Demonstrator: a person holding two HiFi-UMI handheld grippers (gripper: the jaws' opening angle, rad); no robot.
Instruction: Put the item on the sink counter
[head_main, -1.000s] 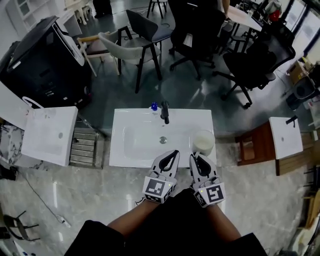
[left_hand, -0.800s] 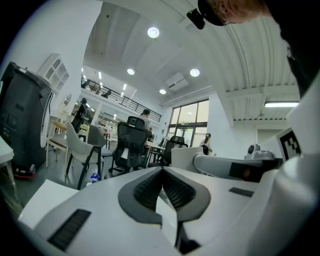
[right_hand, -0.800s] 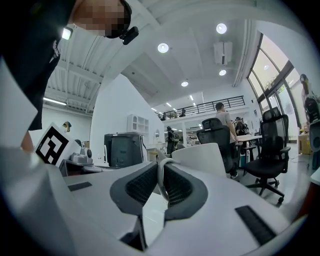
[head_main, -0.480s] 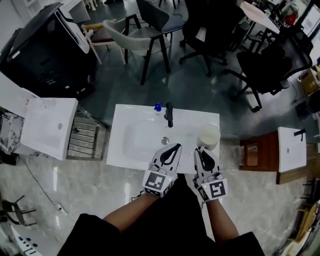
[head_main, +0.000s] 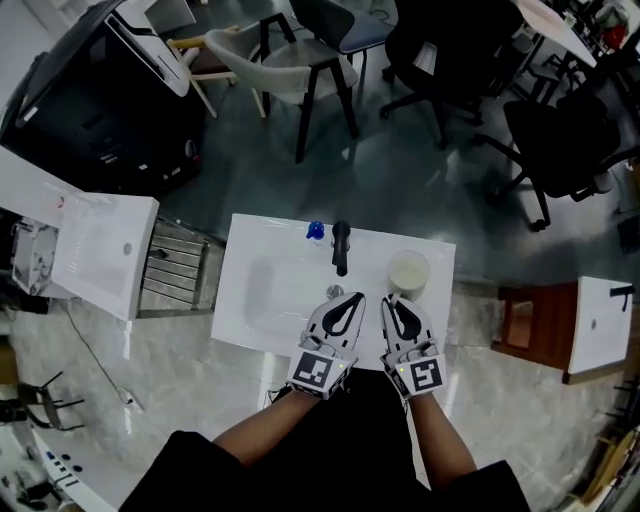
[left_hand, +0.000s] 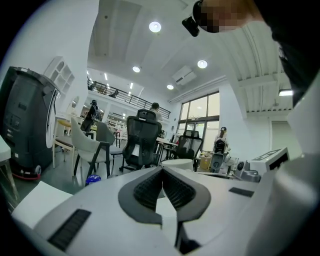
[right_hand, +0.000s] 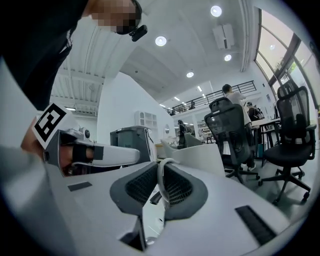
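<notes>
At the sink's (head_main: 238, 300) far right, the cup (head_main: 408, 272) stands just beyond the right claw (head_main: 393, 301), clenched on its handle (right_hand: 161, 172); left claw (head_main: 350, 300) closed, empty.

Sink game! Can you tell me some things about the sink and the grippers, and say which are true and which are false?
1. The faucet is black. True.
2. The blue thing is to the right of the faucet. False: in the head view it is just to the faucet's left.
3. The right gripper has its fingers pinched on the white cup by its handle. True.
4. The left gripper holds a sponge. False: its fingers are together with nothing between them.
5. The white cup is down in the bowl of the sink. False: it is at the flat right edge, beside the bowl.
</notes>
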